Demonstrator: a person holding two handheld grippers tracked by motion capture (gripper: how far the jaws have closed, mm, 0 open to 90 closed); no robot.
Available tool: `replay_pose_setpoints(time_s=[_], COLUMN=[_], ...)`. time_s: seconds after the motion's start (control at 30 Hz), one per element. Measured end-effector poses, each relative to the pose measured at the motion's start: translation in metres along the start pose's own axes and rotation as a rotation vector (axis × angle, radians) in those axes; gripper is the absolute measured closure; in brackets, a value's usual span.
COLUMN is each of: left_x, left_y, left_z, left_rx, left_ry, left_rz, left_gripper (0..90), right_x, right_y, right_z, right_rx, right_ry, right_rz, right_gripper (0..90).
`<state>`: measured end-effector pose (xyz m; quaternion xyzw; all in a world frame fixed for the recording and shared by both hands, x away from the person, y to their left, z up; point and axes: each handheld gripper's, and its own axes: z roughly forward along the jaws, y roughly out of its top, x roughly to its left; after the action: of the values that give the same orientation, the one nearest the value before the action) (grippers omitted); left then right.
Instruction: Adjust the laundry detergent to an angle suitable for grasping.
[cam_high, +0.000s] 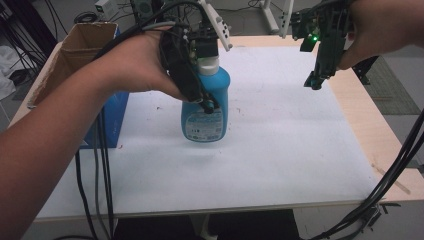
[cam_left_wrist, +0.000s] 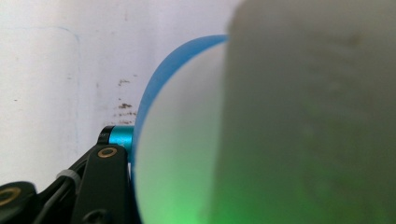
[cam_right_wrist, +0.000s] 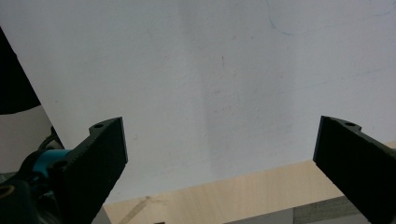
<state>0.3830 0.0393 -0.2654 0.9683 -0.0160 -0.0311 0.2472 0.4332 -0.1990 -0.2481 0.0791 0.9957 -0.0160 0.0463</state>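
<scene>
A blue bottle (cam_high: 206, 115) with a white cap (cam_high: 207, 64) and a printed label is upright over the white sheet (cam_high: 280, 150), left of centre. My left gripper (cam_high: 208, 102) comes down from above and is shut on the bottle's body; one black finger (cam_high: 200, 92) lies along its front. In the left gripper view the white cap (cam_left_wrist: 308, 112) and the bottle's blue edge (cam_left_wrist: 159, 84) sit close to the lens, beside one black finger (cam_left_wrist: 105, 179). My right gripper (cam_high: 315, 82) hangs over the sheet's far right part, open (cam_right_wrist: 222, 137) with nothing between its fingers.
An open cardboard box (cam_high: 75, 50) with a blue side (cam_high: 114, 125) stands at the left edge of the table. Bare wood (cam_high: 370, 115) borders the sheet on the right. Black cables (cam_high: 102, 165) hang down at the left and at the right front corner (cam_high: 395, 170).
</scene>
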Motion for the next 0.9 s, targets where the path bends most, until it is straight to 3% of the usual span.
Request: replay_pose_setpoints(time_s=[0.17,0.33,0.53,0.73,0.9], left_x=[-0.004,-0.007,-0.011,-0.013,-0.014], left_y=[-0.007,-0.013,-0.018,-0.026,-0.034], left_z=[0.005,0.009,0.015,0.018,0.021], left_rx=[0.017,-0.005,0.0,-0.012,-0.023], left_ry=[-0.034,-0.082,-0.11,-0.12,-0.144], left_rz=[0.06,0.114,0.212,0.262,0.277], left_gripper=[43.9,43.9,44.0,43.9,43.9], right_x=[0.0,0.001,0.001,0.001,0.0], right_y=[0.002,0.003,0.005,0.004,0.003], right_z=[0.0,0.002,0.004,0.003,0.005], right_rx=[0.002,0.001,0.001,-0.002,0.002], right_ry=[-0.001,0.001,0.005,0.004,0.006], right_rz=[-0.011,-0.011,-0.019,-0.014,-0.018], right_gripper=[2.2,2.2,2.2,2.2,2.2])
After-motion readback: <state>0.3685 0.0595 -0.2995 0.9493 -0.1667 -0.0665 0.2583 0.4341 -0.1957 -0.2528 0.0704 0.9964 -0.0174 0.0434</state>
